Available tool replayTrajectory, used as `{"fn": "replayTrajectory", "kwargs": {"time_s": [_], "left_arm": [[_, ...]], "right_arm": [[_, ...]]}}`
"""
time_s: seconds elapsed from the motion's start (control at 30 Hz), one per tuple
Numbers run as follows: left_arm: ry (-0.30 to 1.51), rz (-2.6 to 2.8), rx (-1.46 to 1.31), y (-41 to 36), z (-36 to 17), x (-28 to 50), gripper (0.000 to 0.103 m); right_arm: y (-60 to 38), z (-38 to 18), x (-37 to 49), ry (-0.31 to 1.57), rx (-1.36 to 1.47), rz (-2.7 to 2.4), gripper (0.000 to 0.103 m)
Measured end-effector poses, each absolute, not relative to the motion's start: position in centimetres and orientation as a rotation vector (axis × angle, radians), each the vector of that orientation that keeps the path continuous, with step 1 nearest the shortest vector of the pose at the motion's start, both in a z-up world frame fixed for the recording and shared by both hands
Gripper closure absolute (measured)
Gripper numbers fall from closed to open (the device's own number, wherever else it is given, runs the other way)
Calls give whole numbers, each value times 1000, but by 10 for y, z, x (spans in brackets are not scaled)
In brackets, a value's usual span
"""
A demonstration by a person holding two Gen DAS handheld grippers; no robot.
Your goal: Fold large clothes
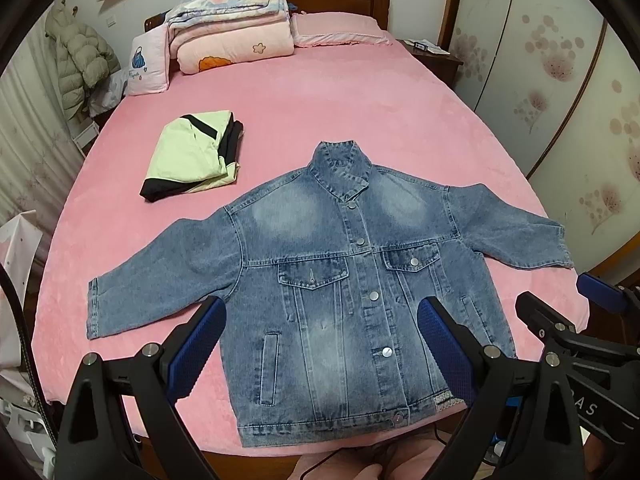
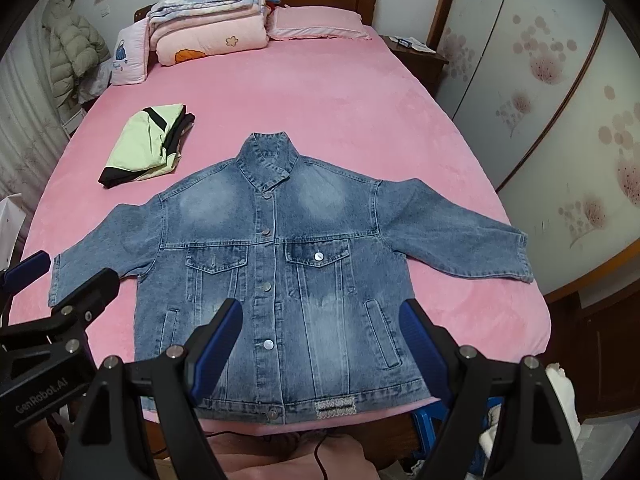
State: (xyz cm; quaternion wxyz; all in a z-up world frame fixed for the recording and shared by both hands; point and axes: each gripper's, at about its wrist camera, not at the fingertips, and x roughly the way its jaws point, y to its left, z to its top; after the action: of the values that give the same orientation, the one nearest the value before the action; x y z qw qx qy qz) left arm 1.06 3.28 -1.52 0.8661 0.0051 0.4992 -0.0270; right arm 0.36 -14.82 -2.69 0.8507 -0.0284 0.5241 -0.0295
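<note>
A blue denim jacket (image 1: 340, 276) lies flat, front up and buttoned, on the pink bed (image 1: 320, 92), sleeves spread to both sides, hem at the near edge. It also shows in the right wrist view (image 2: 280, 264). My left gripper (image 1: 320, 344) is open and empty, hovering above the jacket's lower half. My right gripper (image 2: 322, 344) is open and empty too, above the lower right front. Each gripper shows at the edge of the other's view, the right gripper (image 1: 568, 312) to the right and the left gripper (image 2: 64, 276) to the left.
A folded light-green and black garment (image 1: 192, 156) lies on the bed, left of the jacket's collar. Folded quilts (image 1: 232, 20) and pillows (image 1: 336, 28) sit by the wooden headboard. A nightstand (image 1: 432, 56) and wardrobe doors (image 1: 560, 80) stand to the right. A padded coat (image 1: 80, 56) hangs at left.
</note>
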Motion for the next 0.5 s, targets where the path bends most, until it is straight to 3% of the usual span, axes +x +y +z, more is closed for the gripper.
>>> {"fn": "replayTrajectory", "kwargs": {"time_s": [0.5], "left_arm": [[1107, -67, -16, 41, -26, 18, 7]], "right_arm": [[-145, -35, 7, 1126, -61, -82, 23]]}}
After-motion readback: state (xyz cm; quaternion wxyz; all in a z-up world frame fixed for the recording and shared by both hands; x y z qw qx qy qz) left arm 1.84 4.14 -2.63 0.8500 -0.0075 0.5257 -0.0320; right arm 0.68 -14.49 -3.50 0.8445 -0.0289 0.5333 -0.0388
